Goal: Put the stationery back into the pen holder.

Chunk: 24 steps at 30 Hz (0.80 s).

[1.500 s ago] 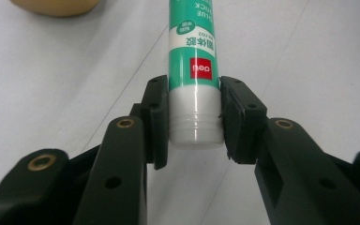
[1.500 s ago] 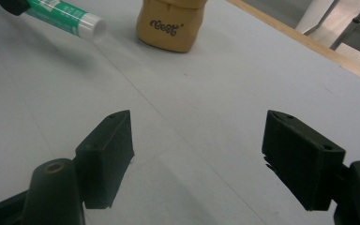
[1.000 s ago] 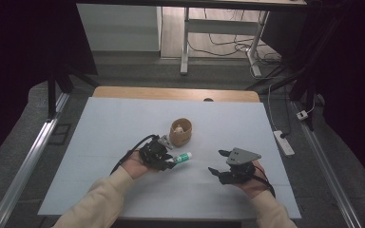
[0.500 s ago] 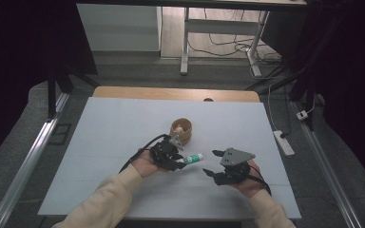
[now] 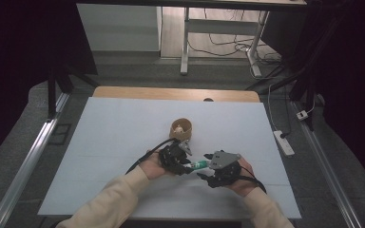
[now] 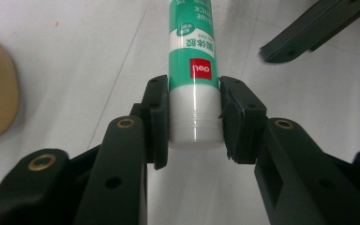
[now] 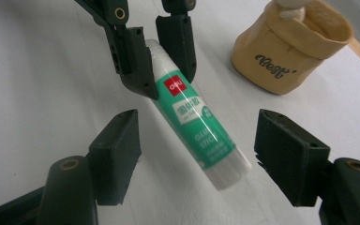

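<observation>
Fingers of my left gripper point(image 6: 194, 124): clamped on glue stick point(image 7: 194, 124), white end. Stick held above surface point(image 5: 104, 142), near tan pouch point(image 7: 288, 49); long axis points straight between my right gripper point(image 7: 197, 154) fingers, spread wide around free end.

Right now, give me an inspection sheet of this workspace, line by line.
Surface: white sheet over a wooden table, bare apart from the items below.
Job's things: green and white glue stick, held off the sheet by one white end.
Clutter: tan bag-shaped pot with something pale inside, standing beyond the grippers.
Grippers: left gripper shut on the glue stick; right gripper open, its fingers either side of the free end, not touching.
Cables: black cable trailing from the left gripper; power strip on the floor at right.
Surroundings: dark room, metal rails, desk legs behind.
</observation>
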{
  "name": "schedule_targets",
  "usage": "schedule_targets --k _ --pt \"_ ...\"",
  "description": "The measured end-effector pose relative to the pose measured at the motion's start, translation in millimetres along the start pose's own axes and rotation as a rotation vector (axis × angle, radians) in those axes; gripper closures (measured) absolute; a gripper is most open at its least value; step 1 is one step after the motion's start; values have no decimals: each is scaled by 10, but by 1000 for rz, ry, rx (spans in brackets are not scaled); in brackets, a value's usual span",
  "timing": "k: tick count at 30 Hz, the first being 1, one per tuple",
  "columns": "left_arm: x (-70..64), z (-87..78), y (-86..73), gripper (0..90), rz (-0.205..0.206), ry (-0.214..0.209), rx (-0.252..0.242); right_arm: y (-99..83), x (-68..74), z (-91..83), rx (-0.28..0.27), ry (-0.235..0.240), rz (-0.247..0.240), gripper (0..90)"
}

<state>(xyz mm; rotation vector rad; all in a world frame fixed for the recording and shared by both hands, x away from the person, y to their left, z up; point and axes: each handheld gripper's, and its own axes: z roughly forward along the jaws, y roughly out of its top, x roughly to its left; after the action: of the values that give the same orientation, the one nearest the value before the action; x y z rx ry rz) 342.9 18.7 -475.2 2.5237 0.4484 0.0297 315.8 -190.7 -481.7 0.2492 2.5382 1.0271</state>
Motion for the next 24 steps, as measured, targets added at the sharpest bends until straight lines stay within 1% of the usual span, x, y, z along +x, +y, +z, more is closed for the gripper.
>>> schedule_targets --k 1,3,6,8,10,11,12,13,14,16,17,20,21,22,23,24 --pt "-4 0 4 643 2 -1 3 1 1 20 -3 2 -2 323" --pt "-8 2 5 643 8 -2 4 6 -2 44 9 1 -7 333" --pt "-11 5 7 643 9 -3 3 9 -11 79 29 4 -28 357" --pt "-13 7 7 643 9 -4 4 13 -5 111 34 8 -41 392" --pt "-16 11 10 643 9 -6 4 32 -7 138 52 21 -59 425" --pt "-18 13 11 643 10 -5 5 45 3 159 57 18 -71 451" --pt "-18 13 12 643 10 -4 6 58 15 175 65 22 -85 485" --pt "-17 15 11 643 12 -4 11 67 23 187 71 32 -105 500" --pt "-15 17 10 643 14 -5 15 76 36 200 83 32 -117 515" --pt "-11 18 8 643 14 -11 19 83 53 222 113 28 -160 545" --pt "-10 16 8 642 14 -14 17 75 61 236 123 23 -196 563" --pt "-10 5 1 642 19 -23 12 77 94 252 143 19 -265 605" --pt "-8 4 -1 642 18 -26 11 73 116 261 137 14 -277 615" --pt "-6 1 -3 641 18 -29 8 81 135 259 148 10 -297 623" --pt "-4 -3 -4 641 19 -31 5 81 172 266 139 4 -285 630" --pt "-4 -11 -4 640 18 -31 0 83 156 261 145 2 -335 636"
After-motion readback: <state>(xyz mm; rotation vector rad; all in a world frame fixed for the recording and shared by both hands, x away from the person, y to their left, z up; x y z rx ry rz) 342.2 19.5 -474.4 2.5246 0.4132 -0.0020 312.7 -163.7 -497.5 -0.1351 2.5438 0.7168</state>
